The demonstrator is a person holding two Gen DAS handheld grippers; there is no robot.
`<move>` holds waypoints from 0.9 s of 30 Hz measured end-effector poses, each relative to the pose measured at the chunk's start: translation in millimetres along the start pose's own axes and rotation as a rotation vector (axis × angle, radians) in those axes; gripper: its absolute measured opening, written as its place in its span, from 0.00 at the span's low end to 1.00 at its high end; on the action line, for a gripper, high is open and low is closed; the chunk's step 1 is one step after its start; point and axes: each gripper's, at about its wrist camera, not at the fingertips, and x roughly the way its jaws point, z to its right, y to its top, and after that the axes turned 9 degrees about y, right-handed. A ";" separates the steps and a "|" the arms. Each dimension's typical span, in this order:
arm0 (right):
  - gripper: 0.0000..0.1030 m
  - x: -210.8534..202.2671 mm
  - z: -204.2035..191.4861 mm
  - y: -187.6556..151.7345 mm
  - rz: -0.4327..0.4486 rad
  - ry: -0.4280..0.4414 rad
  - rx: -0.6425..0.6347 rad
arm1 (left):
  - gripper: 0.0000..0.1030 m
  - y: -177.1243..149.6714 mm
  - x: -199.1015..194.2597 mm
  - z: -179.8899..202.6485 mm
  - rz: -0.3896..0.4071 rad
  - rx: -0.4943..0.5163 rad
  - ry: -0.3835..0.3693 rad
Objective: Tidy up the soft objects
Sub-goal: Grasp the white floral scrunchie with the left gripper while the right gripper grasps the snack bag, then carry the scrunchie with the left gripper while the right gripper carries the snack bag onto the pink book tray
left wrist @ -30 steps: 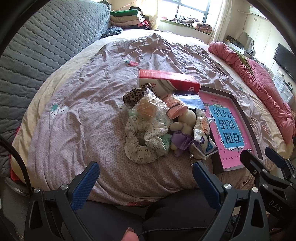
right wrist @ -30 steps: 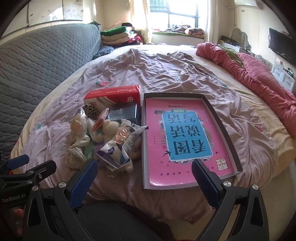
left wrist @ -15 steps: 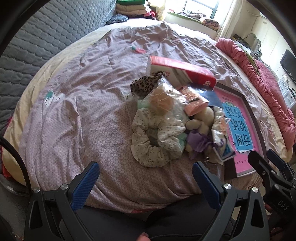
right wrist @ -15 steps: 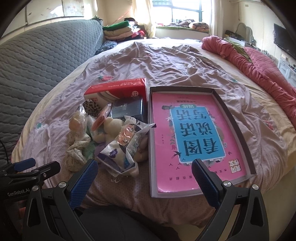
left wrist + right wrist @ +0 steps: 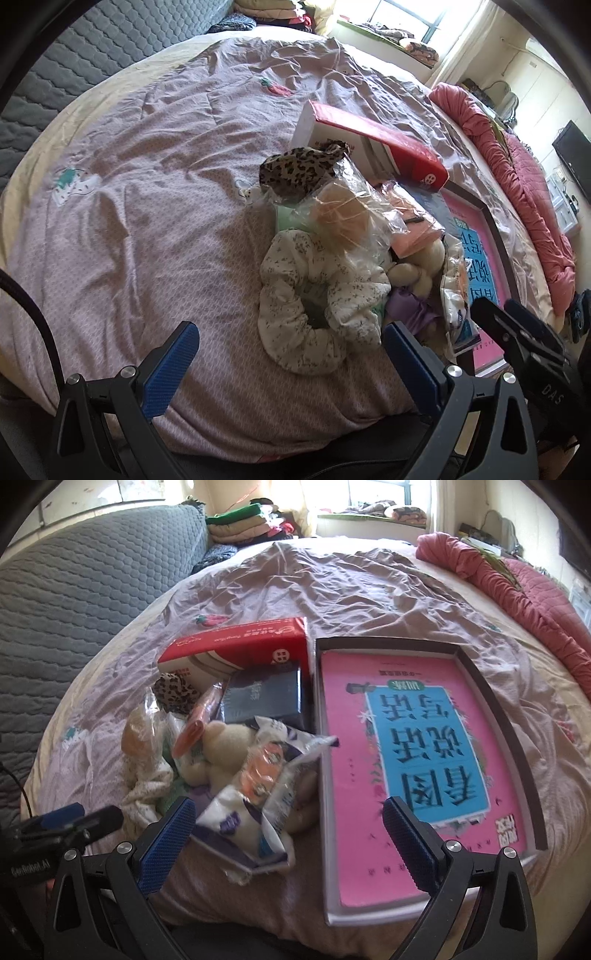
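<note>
Floral scrunchie [image 5: 317, 302] flat, hole upward

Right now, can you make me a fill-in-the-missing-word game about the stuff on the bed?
1. The big box lid holds a book whose cover is mostly ____.
2. The floral scrunchie lies closest to the ____ gripper.
3. Both the left gripper and the right gripper have their jaws ____.
4. The scrunchie leaning on the red and white box has a ____ print.

Missing words: pink; left; open; leopard
</note>
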 end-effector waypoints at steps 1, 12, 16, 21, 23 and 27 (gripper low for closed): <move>0.98 3.3 -1.5 2.0 -0.003 0.003 -0.003 | 0.98 1.0 2.5 2.3 -0.004 0.007 -0.001; 0.85 28.2 -4.6 9.3 -0.059 0.010 0.002 | 0.83 8.7 32.1 3.4 -0.030 0.019 0.009; 0.58 43.6 -2.1 11.8 -0.106 0.028 0.015 | 0.73 10.8 35.3 1.9 -0.029 0.017 -0.028; 0.55 51.2 -1.8 12.3 -0.117 0.046 0.013 | 0.44 13.6 42.1 -2.5 -0.051 -0.009 -0.123; 0.49 48.3 2.9 12.3 -0.104 0.091 0.034 | 0.31 14.1 41.9 -1.8 -0.048 -0.008 -0.144; 0.45 39.9 10.2 12.4 -0.078 0.155 0.062 | 0.17 14.7 36.5 -1.7 -0.020 -0.003 -0.130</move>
